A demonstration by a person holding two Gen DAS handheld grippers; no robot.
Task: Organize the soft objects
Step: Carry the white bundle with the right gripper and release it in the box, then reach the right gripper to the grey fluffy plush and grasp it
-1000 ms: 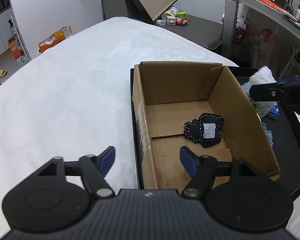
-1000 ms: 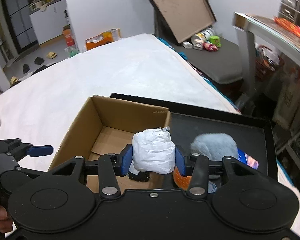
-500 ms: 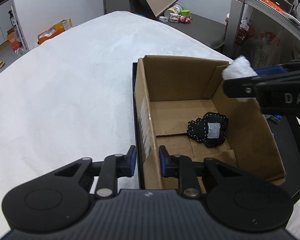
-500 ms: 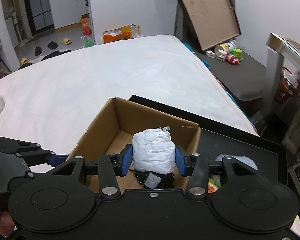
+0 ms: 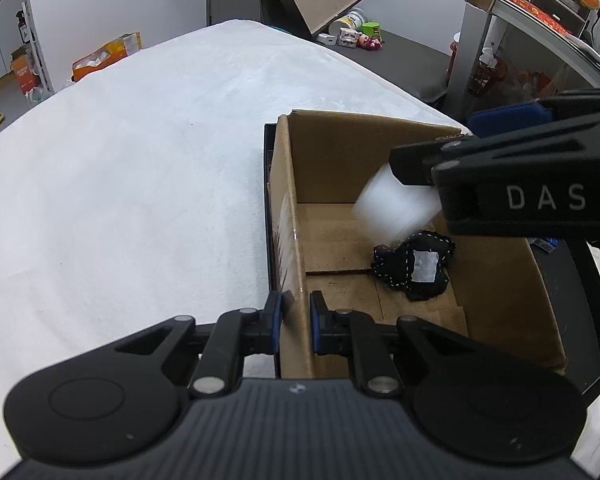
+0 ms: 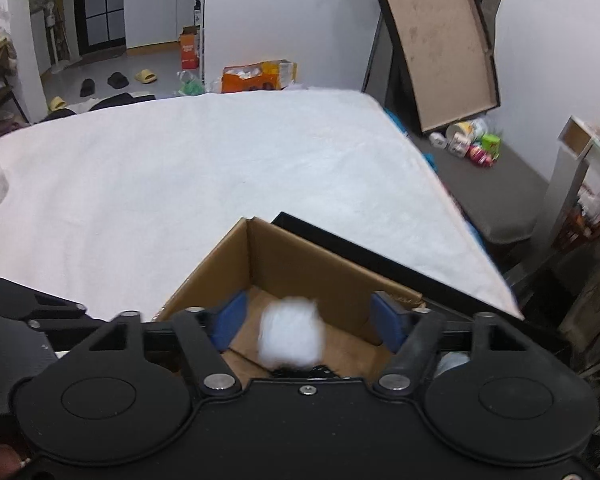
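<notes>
Our left gripper [image 5: 296,322] has its jaws clamped on the near wall of the open brown corrugated cardboard box [image 5: 288,216]. Our right gripper [image 6: 306,322] has just spread its jaws wide, and the soft white crumpled bundle [image 6: 292,338], blurred, sits between them untouched, over the box beside the black stitched fabric toy [image 5: 414,266] on the box floor.

The left wrist camera sits close behind the left gripper [image 5: 296,312] and looks down over the near left wall of the cardboard box [image 5: 292,240]. The right wrist camera sits close behind the right gripper [image 6: 306,322] and looks down into that box [image 6: 300,264] from its right side. The 2 views share the box, the white bench [image 5: 140,184] and the leaning board [image 6: 440,40].
</notes>
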